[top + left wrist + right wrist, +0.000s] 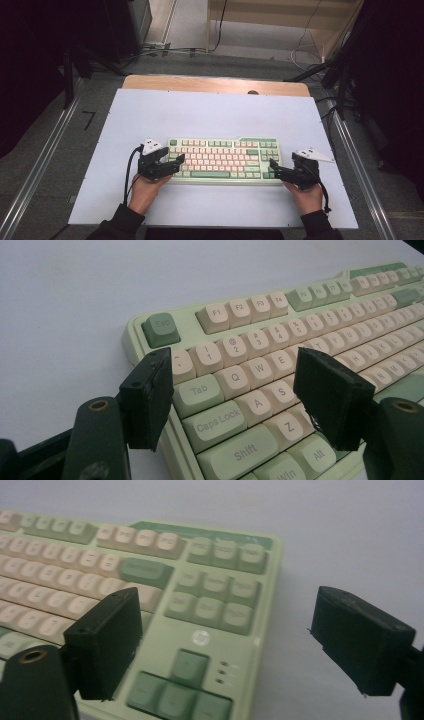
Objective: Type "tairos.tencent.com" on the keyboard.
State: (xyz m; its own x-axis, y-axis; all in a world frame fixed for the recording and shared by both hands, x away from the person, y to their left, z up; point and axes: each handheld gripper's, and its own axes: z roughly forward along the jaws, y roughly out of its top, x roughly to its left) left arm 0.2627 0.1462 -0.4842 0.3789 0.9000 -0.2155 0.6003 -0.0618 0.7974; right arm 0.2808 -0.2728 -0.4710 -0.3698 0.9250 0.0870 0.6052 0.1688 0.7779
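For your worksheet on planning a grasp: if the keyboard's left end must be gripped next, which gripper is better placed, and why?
The left gripper. Its open jaws already straddle the left edge of the keyboard, one outside the case, one over the letter keys. The right gripper sits at the opposite end, by the arrow keys.
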